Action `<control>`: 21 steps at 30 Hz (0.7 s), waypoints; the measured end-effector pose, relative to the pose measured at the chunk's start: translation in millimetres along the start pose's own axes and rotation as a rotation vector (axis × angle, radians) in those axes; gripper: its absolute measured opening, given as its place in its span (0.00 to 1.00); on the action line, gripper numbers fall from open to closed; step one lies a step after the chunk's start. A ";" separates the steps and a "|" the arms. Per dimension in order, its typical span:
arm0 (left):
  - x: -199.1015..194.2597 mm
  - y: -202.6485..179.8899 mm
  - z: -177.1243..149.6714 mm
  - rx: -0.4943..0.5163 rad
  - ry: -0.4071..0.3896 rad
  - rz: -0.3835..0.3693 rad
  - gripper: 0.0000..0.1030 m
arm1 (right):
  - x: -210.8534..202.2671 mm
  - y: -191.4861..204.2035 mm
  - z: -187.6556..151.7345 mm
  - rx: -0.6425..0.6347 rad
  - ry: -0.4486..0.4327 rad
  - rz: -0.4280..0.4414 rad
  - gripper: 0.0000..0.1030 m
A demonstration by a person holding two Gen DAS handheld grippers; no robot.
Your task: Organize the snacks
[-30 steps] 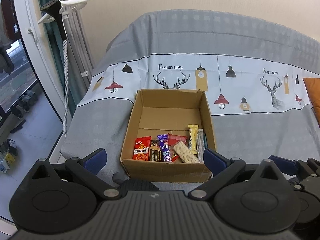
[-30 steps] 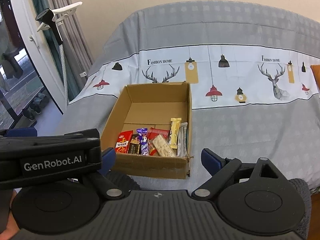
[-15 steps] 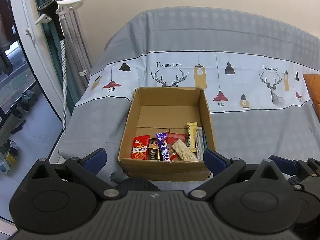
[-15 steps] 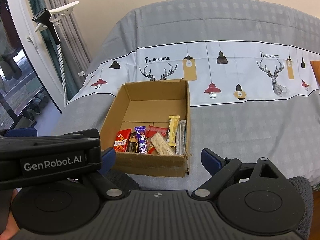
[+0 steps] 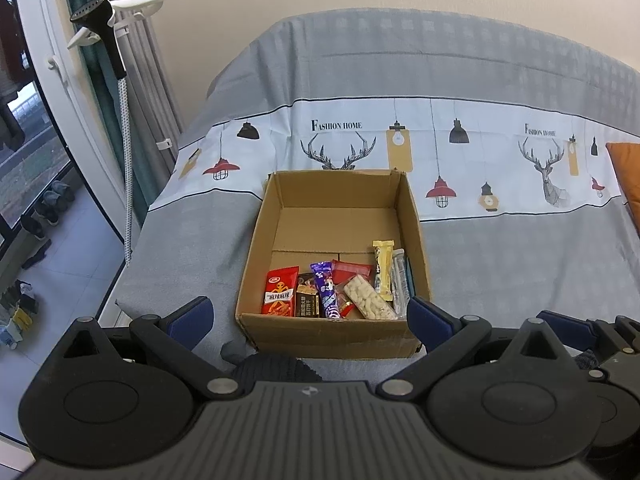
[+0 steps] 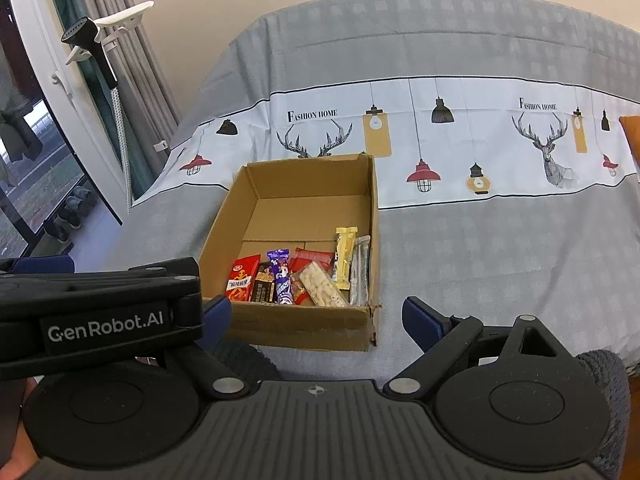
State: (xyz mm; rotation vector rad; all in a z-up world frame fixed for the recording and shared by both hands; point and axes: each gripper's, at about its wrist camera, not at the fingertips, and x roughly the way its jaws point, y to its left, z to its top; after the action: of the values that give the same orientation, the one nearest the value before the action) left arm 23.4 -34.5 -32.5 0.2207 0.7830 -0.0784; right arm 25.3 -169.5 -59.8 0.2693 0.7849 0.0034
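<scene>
An open cardboard box [image 5: 412, 216] [image 6: 372, 200] stands on the grey bed cover. Several snack packets lie side by side along its near wall: a red packet [image 5: 281, 291] [image 6: 242, 279], a purple one [image 5: 325, 288] [image 6: 281, 276], a clear pack of white pieces [image 5: 368, 298] [image 6: 322, 290] and a yellow bar [image 5: 383, 266] [image 6: 344, 254]. My left gripper [image 5: 310, 318] is open and empty, held back from the box's near side. My right gripper [image 6: 318, 316] is open and empty, just right of the left gripper's body [image 6: 100, 320].
The bed cover [image 5: 500, 248] has a white printed band behind the box. A garment steamer on a pole [image 5: 124, 120] stands at the left by the curtain and glass door. An orange cushion [image 5: 628, 176] lies at the far right edge. The bed's left edge drops to the floor.
Both grippers have drawn slightly back and up from the box, which sits a little lower and smaller in view. The snacks have not moved.
</scene>
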 end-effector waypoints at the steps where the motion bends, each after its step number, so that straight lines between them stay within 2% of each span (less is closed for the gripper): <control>1: 0.0 0.7 0.2 -0.001 -0.001 -0.001 1.00 | 0.3 0.8 0.1 0.001 0.001 0.000 0.90; 21: -2.0 -2.8 0.3 0.008 -0.002 0.017 1.00 | 1.3 -0.5 -1.7 0.004 -0.001 0.017 0.90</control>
State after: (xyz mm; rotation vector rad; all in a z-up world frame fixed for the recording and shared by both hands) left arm 21.7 -37.3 -31.4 0.2346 0.7785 -0.0658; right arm 25.0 -169.5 -61.9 0.2800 0.7822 0.0174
